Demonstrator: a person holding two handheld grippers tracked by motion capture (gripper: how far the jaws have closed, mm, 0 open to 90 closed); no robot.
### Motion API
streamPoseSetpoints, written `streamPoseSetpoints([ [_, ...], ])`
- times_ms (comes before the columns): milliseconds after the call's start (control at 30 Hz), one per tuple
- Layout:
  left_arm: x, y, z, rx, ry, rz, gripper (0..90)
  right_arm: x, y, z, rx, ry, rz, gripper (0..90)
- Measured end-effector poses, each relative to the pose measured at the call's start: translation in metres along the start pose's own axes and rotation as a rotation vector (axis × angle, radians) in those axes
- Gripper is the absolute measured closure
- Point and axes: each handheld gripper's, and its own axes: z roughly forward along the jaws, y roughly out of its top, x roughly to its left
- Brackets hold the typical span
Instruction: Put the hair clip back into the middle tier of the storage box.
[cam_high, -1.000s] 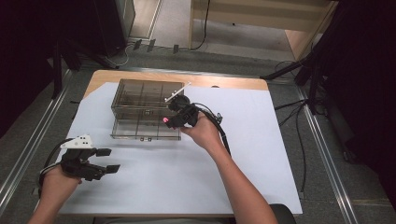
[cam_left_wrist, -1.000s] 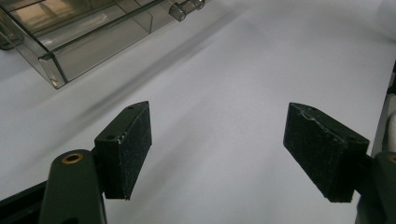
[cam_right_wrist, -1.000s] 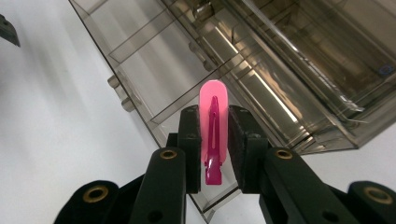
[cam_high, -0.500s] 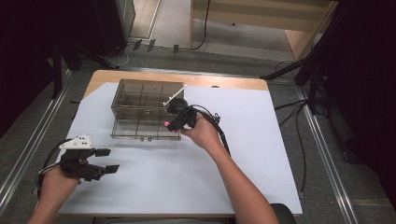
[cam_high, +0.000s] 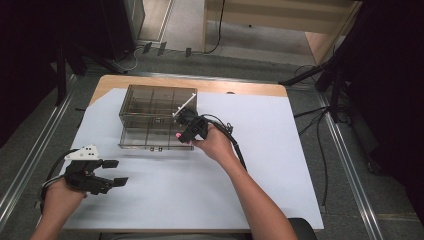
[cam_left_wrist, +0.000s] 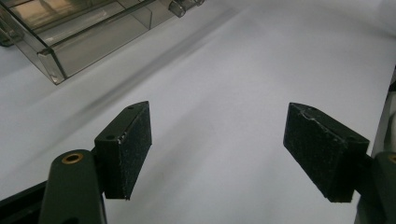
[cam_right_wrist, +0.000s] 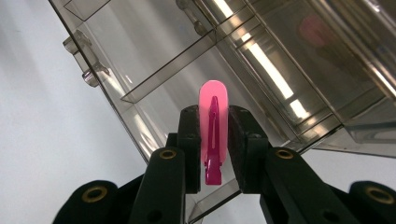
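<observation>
Right claw (cam_right_wrist: 214, 140) clamped around pink clip (cam_right_wrist: 213, 116)

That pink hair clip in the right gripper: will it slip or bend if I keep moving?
The pink hair clip looks like glossy plastic, so it may slide. The right gripper pinches its flat sides squarely, so it probably holds. It looks thin and probably light.

A pink hair clip (cam_right_wrist: 213, 133) sits between the black pads of the right claw (cam_right_wrist: 214, 140). Beside it, the organiser box (cam_high: 156, 116) is smoky clear. White paper (cam_high: 280, 150) covers the tan desk (cam_high: 240, 86).
</observation>
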Motion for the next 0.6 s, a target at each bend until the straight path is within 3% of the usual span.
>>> streamPoseSetpoints([
  [600, 0.0, -0.0004, -0.0012, 0.003, 0.002, 0.001, 24.5, 0.0021, 0.0, 0.0054, 0.016, -0.016, -0.012, 76.3],
])
